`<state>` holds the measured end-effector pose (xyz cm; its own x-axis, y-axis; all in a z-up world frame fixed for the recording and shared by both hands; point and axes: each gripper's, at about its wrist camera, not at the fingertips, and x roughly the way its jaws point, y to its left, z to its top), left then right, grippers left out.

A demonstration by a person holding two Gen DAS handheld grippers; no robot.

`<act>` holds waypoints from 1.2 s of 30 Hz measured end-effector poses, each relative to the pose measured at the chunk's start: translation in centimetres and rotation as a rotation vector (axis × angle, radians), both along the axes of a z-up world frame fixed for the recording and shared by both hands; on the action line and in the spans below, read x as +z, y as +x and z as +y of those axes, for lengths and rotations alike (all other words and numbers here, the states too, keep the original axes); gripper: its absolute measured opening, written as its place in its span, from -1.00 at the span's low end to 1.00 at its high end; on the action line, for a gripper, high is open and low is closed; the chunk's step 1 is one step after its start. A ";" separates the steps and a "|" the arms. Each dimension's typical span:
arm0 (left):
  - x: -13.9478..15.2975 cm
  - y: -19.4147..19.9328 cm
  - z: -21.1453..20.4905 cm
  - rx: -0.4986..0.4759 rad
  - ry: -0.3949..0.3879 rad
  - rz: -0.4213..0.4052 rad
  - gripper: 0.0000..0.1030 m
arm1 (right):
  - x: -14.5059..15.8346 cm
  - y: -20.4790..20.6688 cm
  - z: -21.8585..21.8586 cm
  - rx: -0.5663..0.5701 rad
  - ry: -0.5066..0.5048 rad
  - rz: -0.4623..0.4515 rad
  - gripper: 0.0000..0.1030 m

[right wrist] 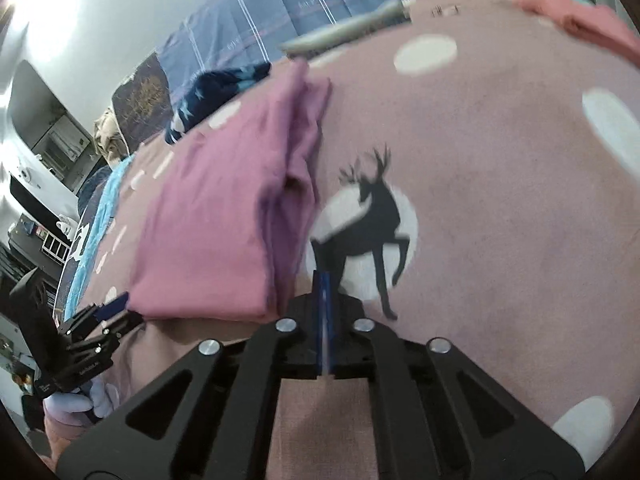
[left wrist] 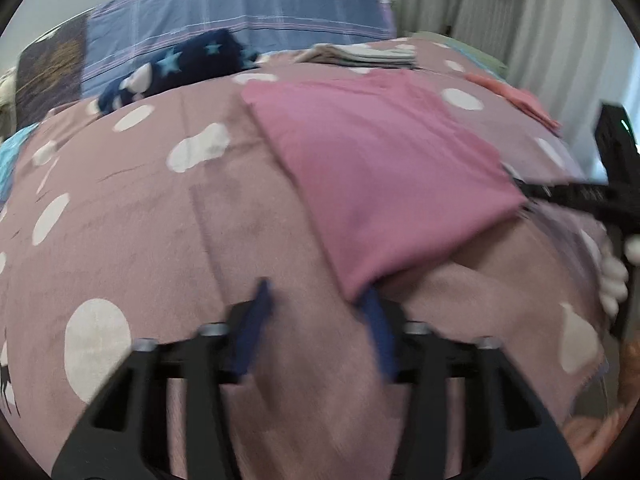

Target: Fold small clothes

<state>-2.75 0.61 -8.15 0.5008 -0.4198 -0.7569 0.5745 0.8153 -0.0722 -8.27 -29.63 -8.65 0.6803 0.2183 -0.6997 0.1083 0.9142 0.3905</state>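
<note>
Pink folded garment point(left wrist: 372, 168) is laid on the spotted mauve bedspread point(left wrist: 132, 216), its near corner over one blue pad of the left gripper point(left wrist: 316, 312), whose jaws are spread. The right gripper point(right wrist: 323, 280), jaws pressed together on nothing, is held beside the garment's right edge

A: Left gripper point(left wrist: 316, 312)?
B: Fingers parted, angled downward; blur leaves contact uncertain.
A: Right gripper point(right wrist: 325, 280)?
B: Fingers pressed together, nothing between them. Gloved hand point(right wrist: 80, 402) grips the left handle.
</note>
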 end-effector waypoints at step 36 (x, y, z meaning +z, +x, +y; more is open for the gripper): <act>-1.3 3.0 -4.9 -0.105 -0.049 -0.002 -0.53 | 5.1 17.1 0.8 0.101 -0.178 -0.162 -0.92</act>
<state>0.21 -4.25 -9.47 0.4536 -0.5067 -0.7331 0.6570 0.7459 -0.1090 8.81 -28.87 -3.51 0.7678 0.1737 -0.6167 -0.0380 0.9732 0.2269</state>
